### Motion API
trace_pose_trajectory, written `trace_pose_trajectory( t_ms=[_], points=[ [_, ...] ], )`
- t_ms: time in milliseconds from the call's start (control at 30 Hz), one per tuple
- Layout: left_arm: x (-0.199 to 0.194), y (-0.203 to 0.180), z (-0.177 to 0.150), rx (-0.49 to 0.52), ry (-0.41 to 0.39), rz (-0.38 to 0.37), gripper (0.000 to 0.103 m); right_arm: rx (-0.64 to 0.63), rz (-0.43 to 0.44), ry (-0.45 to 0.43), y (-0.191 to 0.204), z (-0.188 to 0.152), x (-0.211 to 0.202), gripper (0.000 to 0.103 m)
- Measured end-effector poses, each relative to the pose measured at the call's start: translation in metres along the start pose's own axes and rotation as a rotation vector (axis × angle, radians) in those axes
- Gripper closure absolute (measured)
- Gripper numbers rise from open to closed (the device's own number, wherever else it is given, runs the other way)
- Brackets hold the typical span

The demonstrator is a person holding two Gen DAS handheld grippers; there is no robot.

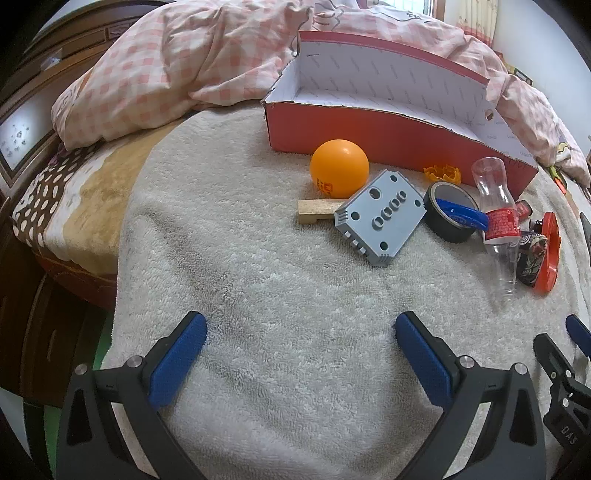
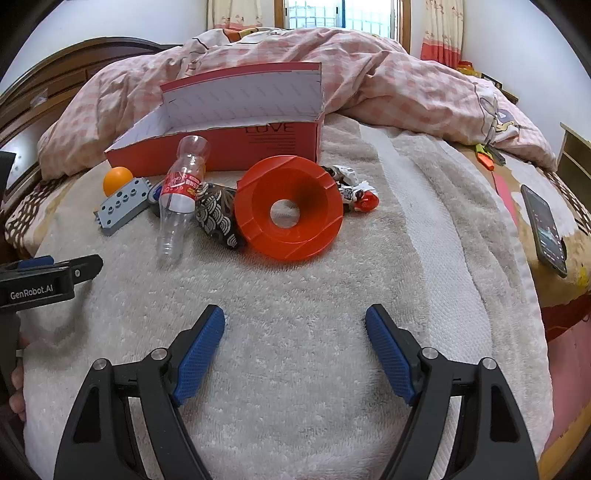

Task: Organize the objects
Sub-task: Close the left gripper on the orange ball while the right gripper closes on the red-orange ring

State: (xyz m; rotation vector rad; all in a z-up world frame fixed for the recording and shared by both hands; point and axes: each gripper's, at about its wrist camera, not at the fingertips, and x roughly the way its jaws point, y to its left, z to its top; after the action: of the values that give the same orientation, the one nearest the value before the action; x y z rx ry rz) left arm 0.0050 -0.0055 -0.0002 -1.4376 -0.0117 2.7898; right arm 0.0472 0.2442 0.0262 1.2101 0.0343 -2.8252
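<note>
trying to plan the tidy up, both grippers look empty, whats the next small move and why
Probably ease the left hand-held gripper forward toward the orange ball. Both grippers are open and hold nothing, the red box looks empty, and the ball lies clear at the near left edge of the clutter, just in front of the box.

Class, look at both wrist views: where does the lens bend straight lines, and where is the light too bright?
Left wrist view: the red box has a front edge that bows into a curve, and dark corners ring the frame. Right wrist view: the window is washed out by daylight, and the towel bulges like a dome.
</note>
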Motion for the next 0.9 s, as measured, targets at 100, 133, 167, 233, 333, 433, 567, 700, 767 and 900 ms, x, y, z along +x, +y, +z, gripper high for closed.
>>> trace_pose_trajectory(
  t_ms=[100,133,167,233,333,433,567,700,767,900],
  points=[
    [0.000,-0.001,-0.001,0.000,0.000,0.001,0.000,-0.008,0.010,0.008,0.000,0.001,0.000,0.022],
    [0.000,0.000,-0.001,0.000,-0.001,0.001,0.000,-0.009,0.016,0.008,-0.001,0.001,0.000,0.022],
    [0.001,-0.001,0.000,0.001,0.000,0.002,0.000,-0.009,0.024,0.009,-0.002,0.001,-0.001,0.022],
    [0.001,-0.002,-0.001,0.001,0.001,0.001,0.000,-0.014,0.040,0.011,-0.004,0.001,-0.001,0.022],
    [0.001,-0.002,-0.001,0.009,0.000,-0.011,0.000,-0.025,0.071,0.021,-0.007,0.004,-0.003,0.022],
    [-0.005,-0.002,-0.001,0.018,-0.012,-0.042,0.000,-0.039,0.103,0.023,-0.011,0.005,-0.006,0.022],
    [-0.023,-0.012,-0.003,0.055,-0.072,-0.072,0.000,-0.063,0.110,-0.011,-0.015,0.011,-0.016,0.022],
    [-0.028,-0.025,0.008,0.107,-0.088,-0.081,0.000,-0.097,0.112,-0.038,-0.014,0.024,-0.021,0.022],
    [-0.027,-0.029,0.018,0.122,-0.100,-0.066,0.000,-0.100,0.115,-0.048,-0.014,0.030,-0.019,0.022],
    [-0.020,-0.026,0.045,0.104,-0.122,-0.054,0.001,-0.081,0.141,-0.047,-0.017,0.039,-0.014,0.022]
  ],
)
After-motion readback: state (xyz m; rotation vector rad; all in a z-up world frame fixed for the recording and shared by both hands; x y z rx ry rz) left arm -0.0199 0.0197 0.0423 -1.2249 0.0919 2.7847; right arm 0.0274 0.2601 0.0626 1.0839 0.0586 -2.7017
